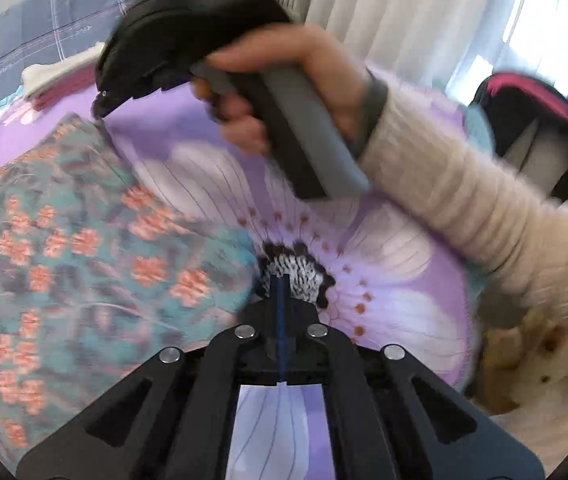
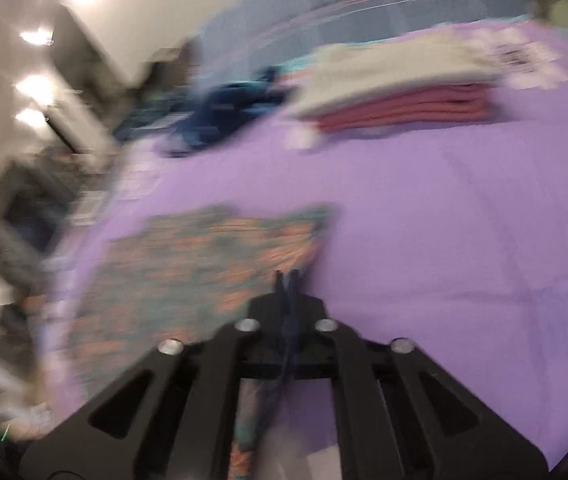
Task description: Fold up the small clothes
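Floral teal-and-orange fabric garment (image 1: 64, 240) lies flat on the purple flowered bedspread (image 1: 383, 280). Left tool (image 1: 282, 280) is pressed together at its near edge; right tool (image 2: 287, 276) likewise at a corner. Apparently gripping to fold: next, lift both together across.

You have no text, label, brand, number or sign to read in either wrist view. The checked blue bedding (image 1: 36, 24) far ahead of your left gripper (image 1: 280, 280) carries some small marks, but they are too blurred to make out.
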`<move>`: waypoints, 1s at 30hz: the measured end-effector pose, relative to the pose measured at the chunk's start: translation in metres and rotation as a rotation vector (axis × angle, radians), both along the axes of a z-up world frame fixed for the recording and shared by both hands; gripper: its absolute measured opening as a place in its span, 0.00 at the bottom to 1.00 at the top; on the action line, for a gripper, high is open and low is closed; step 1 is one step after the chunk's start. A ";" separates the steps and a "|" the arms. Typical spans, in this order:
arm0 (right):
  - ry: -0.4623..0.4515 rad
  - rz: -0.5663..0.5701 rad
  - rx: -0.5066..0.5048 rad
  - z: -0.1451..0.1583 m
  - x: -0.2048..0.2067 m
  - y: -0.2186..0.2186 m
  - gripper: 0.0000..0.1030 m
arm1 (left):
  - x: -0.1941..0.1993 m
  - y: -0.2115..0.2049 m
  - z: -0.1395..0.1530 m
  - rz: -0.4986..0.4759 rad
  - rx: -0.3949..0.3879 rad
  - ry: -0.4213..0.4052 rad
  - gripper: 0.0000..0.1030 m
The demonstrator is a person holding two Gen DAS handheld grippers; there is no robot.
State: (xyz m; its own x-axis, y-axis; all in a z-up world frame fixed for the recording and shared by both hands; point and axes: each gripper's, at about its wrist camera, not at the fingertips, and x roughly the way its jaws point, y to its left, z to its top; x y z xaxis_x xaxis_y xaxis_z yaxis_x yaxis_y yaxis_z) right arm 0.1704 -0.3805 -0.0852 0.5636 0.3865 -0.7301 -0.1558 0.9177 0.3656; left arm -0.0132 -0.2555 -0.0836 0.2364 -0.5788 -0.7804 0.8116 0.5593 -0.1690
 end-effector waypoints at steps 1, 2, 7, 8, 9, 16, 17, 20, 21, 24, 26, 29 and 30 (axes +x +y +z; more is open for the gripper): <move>0.031 -0.006 0.038 -0.008 0.002 -0.006 0.00 | -0.005 -0.005 -0.004 -0.005 0.022 -0.043 0.00; 0.047 -0.013 0.093 -0.012 0.002 -0.013 0.00 | -0.007 -0.006 -0.002 -0.010 0.020 -0.059 0.00; -0.035 0.076 0.150 0.021 -0.026 -0.014 0.02 | -0.012 0.013 0.016 -0.015 -0.031 -0.057 0.12; -0.053 0.106 0.150 0.026 -0.032 -0.009 0.03 | -0.013 0.019 0.021 -0.007 -0.044 -0.068 0.20; -0.079 0.156 0.145 0.033 -0.043 0.001 0.03 | -0.013 0.024 0.025 0.002 -0.060 -0.076 0.21; -0.068 0.163 -0.119 0.003 -0.049 0.048 0.17 | 0.015 0.050 -0.001 0.146 -0.005 -0.046 0.34; -0.057 0.150 -0.135 -0.007 -0.048 0.049 0.06 | 0.015 0.050 -0.008 0.152 0.004 -0.048 0.34; -0.050 0.117 -0.101 -0.007 -0.053 0.044 0.04 | 0.008 0.055 0.000 0.150 -0.038 -0.060 0.40; -0.043 0.114 -0.108 -0.004 -0.055 0.046 0.04 | 0.006 0.059 0.002 0.148 -0.051 -0.065 0.41; -0.035 0.079 -0.171 0.006 -0.065 0.048 0.07 | 0.003 0.093 0.008 0.182 -0.053 -0.100 0.42; -0.073 0.047 -0.202 0.019 -0.080 0.050 0.10 | -0.001 0.115 0.015 0.218 -0.095 -0.112 0.43; -0.161 0.076 -0.234 0.039 -0.096 0.065 0.12 | -0.013 0.172 0.030 0.328 -0.182 -0.109 0.43; -0.182 0.092 -0.239 0.045 -0.099 0.071 0.12 | -0.012 0.190 0.032 0.371 -0.196 -0.112 0.43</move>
